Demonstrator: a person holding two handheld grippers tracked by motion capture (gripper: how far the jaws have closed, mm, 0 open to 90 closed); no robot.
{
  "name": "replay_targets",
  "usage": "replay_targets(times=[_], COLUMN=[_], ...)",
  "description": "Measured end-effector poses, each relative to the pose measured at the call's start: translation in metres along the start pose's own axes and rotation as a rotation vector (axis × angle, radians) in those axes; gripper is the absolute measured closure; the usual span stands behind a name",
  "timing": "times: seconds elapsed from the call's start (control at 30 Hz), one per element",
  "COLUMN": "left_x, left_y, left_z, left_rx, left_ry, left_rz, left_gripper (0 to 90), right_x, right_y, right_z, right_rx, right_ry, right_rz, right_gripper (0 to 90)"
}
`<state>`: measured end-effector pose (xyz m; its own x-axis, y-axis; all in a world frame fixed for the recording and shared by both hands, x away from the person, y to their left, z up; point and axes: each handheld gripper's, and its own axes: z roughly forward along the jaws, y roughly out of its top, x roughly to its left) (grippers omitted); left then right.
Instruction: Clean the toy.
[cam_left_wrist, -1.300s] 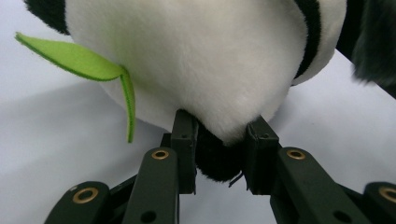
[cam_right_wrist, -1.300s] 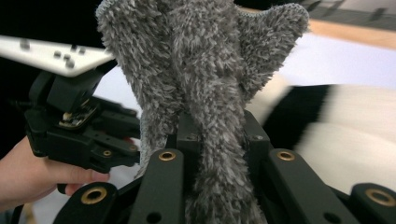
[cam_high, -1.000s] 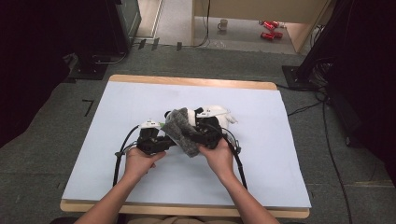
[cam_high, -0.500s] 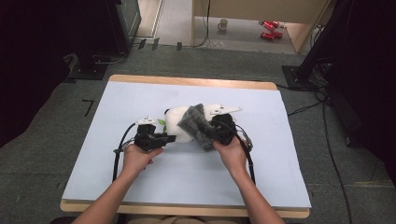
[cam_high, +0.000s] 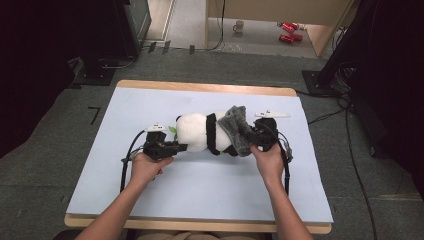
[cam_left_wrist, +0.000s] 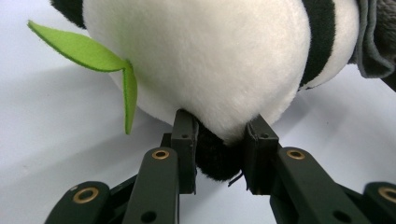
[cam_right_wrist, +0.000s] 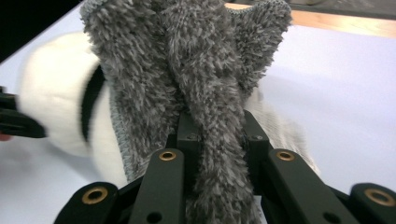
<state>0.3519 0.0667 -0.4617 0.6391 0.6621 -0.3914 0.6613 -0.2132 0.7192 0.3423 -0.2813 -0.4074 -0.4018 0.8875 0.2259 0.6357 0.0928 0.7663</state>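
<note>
The right tongs (cam_high: 256, 139), clamped on the grey cover (cam_high: 236, 129), moved off the panda (cam_high: 197, 132) — left tongs (cam_high: 181, 147) pinch its black foot; undressing nearly done.

A fixed overhead camera looks forward and down across the whole tabletop (cam_high: 100, 190). Two more ride the claws at close range: the left claw (cam_left_wrist: 219, 140) camera faces the plush panda (cam_left_wrist: 210, 60) from just beside it; the right looks along its jaws. All three share the panda.
</note>
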Motion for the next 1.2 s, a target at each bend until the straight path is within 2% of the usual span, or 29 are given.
replay_targets(times=[0.07, 0.17, 0.33, 0.4, 0.57, 0.6, 0.67, 0.7, 0.73, 0.77, 0.83, 0.87, 0.97, 1.0, 1.1, 1.2], left_x=[0.000, 0.001, 0.001, 0.000, -0.006, -0.009, -0.012, -0.012, -0.013, -0.014, -0.016, -0.020, -0.023, -0.027, -0.027, -0.023], left_y=[0.000, 0.000, 0.000, 0.000, 0.000, 0.000, 0.000, 0.000, 0.000, 0.000, -0.001, -0.001, -0.002, -0.001, -0.002, -0.002], left_z=[0.000, 0.000, 0.000, 0.000, 0.000, 0.000, 0.000, 0.000, 0.000, 0.000, 0.000, 0.000, 0.000, 0.000, 0.000, 0.001], left_rx=[0.002, -0.002, -0.003, -0.005, -0.008, -0.010, -0.011, -0.011, -0.010, -0.011, -0.017, -0.020, -0.024, -0.023, -0.008, 0.000], left_ry=[0.001, -0.002, -0.003, -0.004, -0.007, -0.008, -0.009, -0.009, -0.009, -0.010, -0.010, -0.013, -0.019, -0.021, -0.009, -0.009], left_rz=[0.005, -0.001, -0.009, -0.007, -0.002, -0.002, 0.003, 0.003, 0.003, 0.004, 0.003, 0.000, 0.003, 0.002, 0.000, -0.014], left_gripper=[70.5, 70.4, 70.4, 70.4, 70.2, 70.2, 70.1, 70.1, 70.1, 70.1, 70.0, 70.0, 69.9, 69.8, 69.8, 69.8], right_x=[-0.002, -0.016, -0.014, -0.007, 0.021, 0.034, 0.047, 0.047, 0.060, 0.060, 0.071, 0.080, 0.087, 0.093, 0.094, 0.088], right_y=[-0.001, -0.004, 0.001, 0.006, 0.016, 0.017, 0.016, 0.016, 0.014, 0.014, 0.012, 0.010, 0.008, 0.005, 0.001, 0.000], right_z=[0.000, -0.001, -0.009, -0.014, -0.017, -0.013, -0.007, -0.007, 0.001, 0.001, 0.008, 0.016, 0.021, 0.028, 0.033, 0.036], right_rx=[0.002, 0.022, -0.002, -0.021, -0.053, -0.048, -0.033, -0.033, -0.014, -0.014, 0.000, 0.016, 0.026, 0.042, 0.041, 0.058], right_ry=[-0.007, -0.040, -0.028, -0.012, 0.071, 0.103, 0.138, 0.138, 0.171, 0.171, 0.206, 0.252, 0.258, 0.258, 0.257, 0.245], right_rz=[0.003, 0.034, 0.036, 0.022, -0.019, -0.042, -0.057, -0.057, -0.078, -0.078, -0.093, -0.089, -0.104, -0.122, -0.133, -0.136], right_gripper=[75.7, 75.8, 75.8, 75.8, 75.8, 75.7, 75.7, 75.7, 75.7, 75.7, 75.7, 75.7, 75.7, 75.7, 75.6, 75.5])
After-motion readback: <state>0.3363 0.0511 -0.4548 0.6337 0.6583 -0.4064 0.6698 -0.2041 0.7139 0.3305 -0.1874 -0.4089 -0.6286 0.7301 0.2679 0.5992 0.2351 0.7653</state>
